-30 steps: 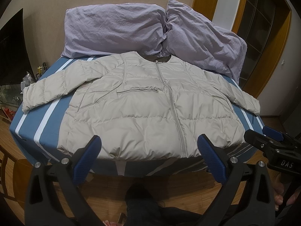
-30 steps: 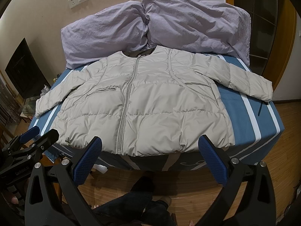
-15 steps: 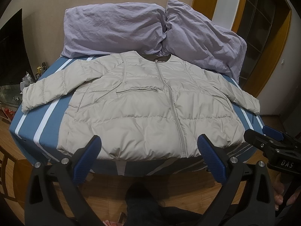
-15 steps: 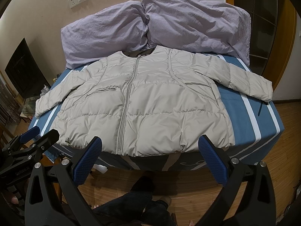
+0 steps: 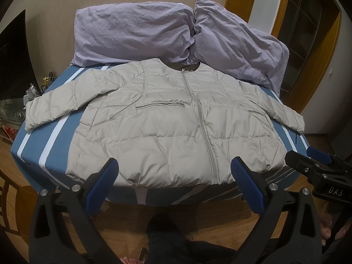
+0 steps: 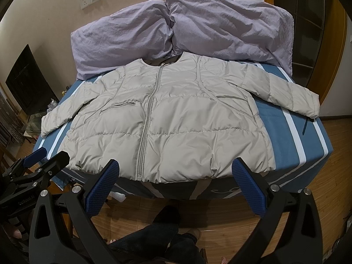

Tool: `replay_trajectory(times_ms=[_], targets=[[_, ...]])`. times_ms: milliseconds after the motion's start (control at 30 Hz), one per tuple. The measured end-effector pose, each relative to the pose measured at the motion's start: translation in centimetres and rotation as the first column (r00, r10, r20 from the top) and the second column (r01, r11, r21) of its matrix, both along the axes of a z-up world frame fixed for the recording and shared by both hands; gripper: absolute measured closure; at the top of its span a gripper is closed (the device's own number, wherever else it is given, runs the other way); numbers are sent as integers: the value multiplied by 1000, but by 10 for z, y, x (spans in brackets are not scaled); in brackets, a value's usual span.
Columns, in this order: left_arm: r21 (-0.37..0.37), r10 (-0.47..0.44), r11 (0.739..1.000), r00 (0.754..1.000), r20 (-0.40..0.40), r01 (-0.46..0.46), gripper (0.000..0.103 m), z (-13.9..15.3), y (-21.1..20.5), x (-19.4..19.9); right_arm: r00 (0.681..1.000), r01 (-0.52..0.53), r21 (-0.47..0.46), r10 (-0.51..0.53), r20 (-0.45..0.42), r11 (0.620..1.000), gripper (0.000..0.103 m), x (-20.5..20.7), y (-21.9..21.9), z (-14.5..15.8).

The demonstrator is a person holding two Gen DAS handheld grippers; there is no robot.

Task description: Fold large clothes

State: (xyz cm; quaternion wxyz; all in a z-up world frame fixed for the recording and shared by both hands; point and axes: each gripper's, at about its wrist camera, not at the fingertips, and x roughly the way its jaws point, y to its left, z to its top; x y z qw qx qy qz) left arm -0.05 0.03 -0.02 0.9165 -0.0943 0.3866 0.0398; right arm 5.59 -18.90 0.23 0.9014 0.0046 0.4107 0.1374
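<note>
A beige puffer jacket [image 5: 176, 127] lies flat on the bed [image 5: 44, 145], front up and zipped, its hem along the near edge and its collar at the far end, touching two purple pillows [image 5: 136, 35]. Both sleeves spread out to the left and right over the blue striped sheet. The left gripper [image 5: 173, 187] hangs off the near edge of the bed above the wooden floor [image 5: 209, 217], jaws wide, holding nothing. The right gripper [image 6: 176, 187] hangs beside it, also wide and empty, its blue pads [image 6: 248, 189] just short of the hem. Each gripper shows at the edge of the other's view. A dark trouser leg [image 6: 158, 237] stands below
</note>
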Motion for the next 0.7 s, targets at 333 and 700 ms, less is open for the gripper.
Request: replay_trajectory(times_ms=[333, 700], targets=[[0, 1, 1000, 1000, -2, -1, 2, 0, 0, 0, 1000, 0, 0, 0, -2, 1000, 1, 3, 0, -1], [-3, 1, 1000, 1000, -8, -1, 2, -14, 5, 0, 1000, -1, 1, 1, -3, 1000, 1, 5, -1, 0]])
